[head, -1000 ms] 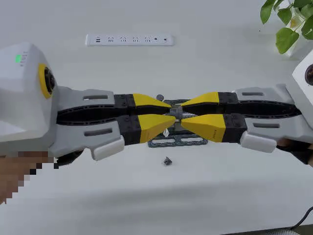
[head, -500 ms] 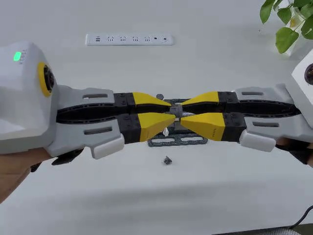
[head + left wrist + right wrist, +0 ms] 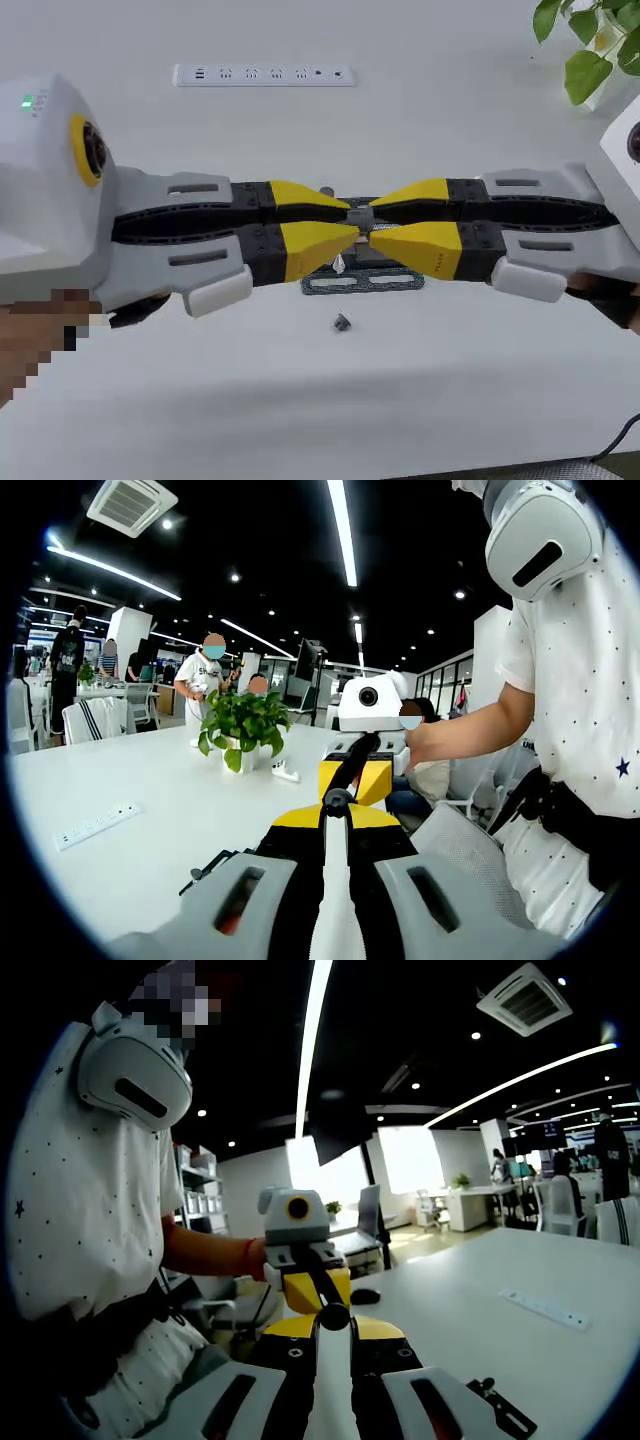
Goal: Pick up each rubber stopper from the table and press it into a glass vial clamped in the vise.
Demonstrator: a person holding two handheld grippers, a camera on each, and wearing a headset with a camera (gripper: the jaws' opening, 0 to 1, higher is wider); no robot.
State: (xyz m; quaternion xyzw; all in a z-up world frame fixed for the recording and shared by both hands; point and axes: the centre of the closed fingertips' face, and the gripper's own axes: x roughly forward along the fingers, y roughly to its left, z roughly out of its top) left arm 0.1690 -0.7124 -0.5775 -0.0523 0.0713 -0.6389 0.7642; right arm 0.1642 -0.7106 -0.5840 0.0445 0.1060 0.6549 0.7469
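- Saw left gripper (image 3: 350,222) and right gripper (image 3: 374,224) tip to tip, jaws nearly closed on small dark round rubber stopper (image 3: 360,217).
- Noted dark metal vise (image 3: 362,284) beneath, loose grey stopper (image 3: 342,322) nearer.

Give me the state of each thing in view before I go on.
left gripper: shut on the held stopper.
right gripper: shut on that same stopper, tip to tip with the left gripper.
loose stopper: lying free on the table.
vise: on the table under both grippers, which hide what it clamps.
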